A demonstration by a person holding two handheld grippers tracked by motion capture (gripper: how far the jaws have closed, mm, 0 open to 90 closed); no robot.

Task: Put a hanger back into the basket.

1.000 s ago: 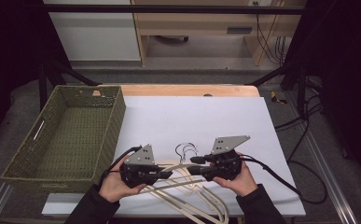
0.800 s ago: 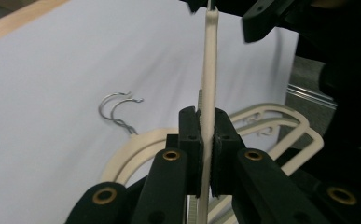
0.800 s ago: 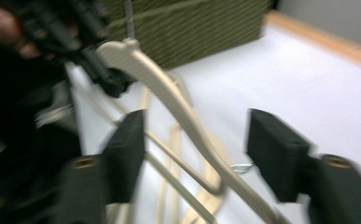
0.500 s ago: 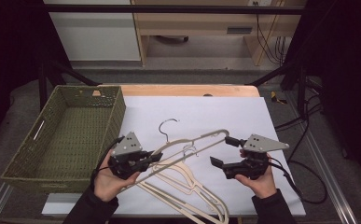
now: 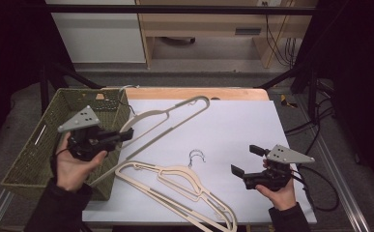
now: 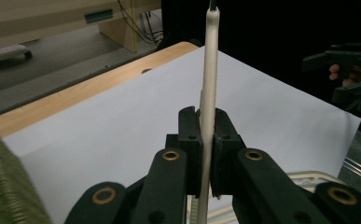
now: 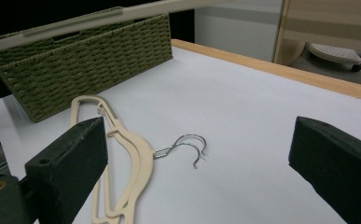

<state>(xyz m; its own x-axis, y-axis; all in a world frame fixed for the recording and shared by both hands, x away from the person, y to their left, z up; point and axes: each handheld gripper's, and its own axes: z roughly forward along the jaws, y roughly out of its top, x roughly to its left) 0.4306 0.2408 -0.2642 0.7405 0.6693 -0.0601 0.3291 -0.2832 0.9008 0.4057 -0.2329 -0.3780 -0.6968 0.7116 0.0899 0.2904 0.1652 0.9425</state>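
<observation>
At nine o'clock, left gripper [image 5: 126, 134] clamps one hanger [image 5: 167, 116] lifted toward basket [image 5: 30, 159]; right gripper [image 5: 245, 160], just opened, holds nothing; two hangers [image 5: 184, 186] remain.

A white sheet [image 5: 233, 130] covers the wooden table [image 5: 194, 93]; a green woven basket [image 5: 30, 159] sits at its nine o'clock edge; beyond twelve o'clock, a white cabinet [image 5: 97, 34] and dangling cables [image 5: 276, 34].
</observation>
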